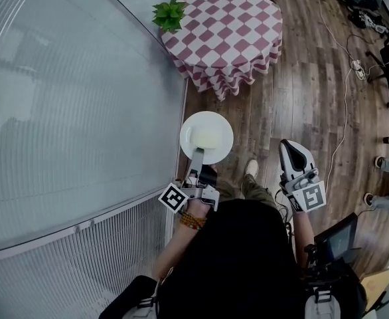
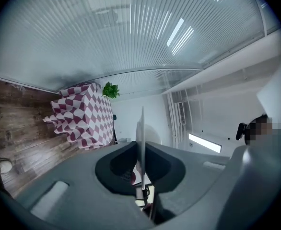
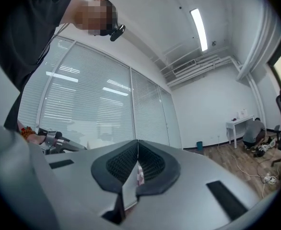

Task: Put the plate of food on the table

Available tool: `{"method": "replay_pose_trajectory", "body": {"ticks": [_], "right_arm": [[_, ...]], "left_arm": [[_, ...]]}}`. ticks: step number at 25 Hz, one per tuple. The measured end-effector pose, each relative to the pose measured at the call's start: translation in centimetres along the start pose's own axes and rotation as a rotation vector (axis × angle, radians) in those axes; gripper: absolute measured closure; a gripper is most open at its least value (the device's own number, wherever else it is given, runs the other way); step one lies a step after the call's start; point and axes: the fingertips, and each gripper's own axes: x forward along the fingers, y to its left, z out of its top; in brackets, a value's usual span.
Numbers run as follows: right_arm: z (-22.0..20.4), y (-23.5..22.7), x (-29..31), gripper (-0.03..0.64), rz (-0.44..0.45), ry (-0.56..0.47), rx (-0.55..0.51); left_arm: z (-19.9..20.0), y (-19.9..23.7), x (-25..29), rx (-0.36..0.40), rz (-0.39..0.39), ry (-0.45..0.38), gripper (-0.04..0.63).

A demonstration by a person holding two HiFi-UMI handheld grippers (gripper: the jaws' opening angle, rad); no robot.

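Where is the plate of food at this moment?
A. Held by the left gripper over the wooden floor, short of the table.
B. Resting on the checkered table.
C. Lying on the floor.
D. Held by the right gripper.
A: the left gripper is shut on the rim of the plate over the floor, and the checkered table ahead bears a plant but no plate.

A white plate (image 1: 225, 127) bears pale yellow food (image 1: 206, 138), the counter cloth (image 1: 229, 35) is checked maroon and white, the plant (image 1: 169, 14) green, the plank floor (image 1: 301, 105) brown.
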Motion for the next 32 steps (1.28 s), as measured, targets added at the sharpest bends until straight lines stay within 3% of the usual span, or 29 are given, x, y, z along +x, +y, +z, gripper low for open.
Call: {"method": "replay_pose_trajectory", "body": {"ticks": [7,14,19,23,27,32], "right_arm": [[-1.2,-4.1,3.5,0.604,0.028,0.051,0.013],[-2.5,-6.4,9.5,0.604,0.075,0.129,0.019],[-2.9,-9.5,14.8,0.604,0.038,0.169,0.009],[-2.2,-12.1,20.5,0.604,0.005,0.192,0.017],[-1.3,-13.6,26.7,0.604,0.008,0.195,-0.011],[-0.9,-14.6,35.9,0.604,0.020,0.207,-0.007]], "left_arm": [[3.2,0.8,4.3,-0.010,0.006,-0.087,0.574],[7.7,4.5,10.6,-0.052,0.034,-0.129,0.575],[9.9,8.7,19.1,-0.111,0.066,-0.066,0.574],[11.9,8.5,27.1,-0.117,0.008,0.019,0.574],[14.8,7.8,33.2,-0.136,-0.053,0.046,0.574],[20.5,9.1,39.9,-0.125,-0.036,0.101,0.574]]}}
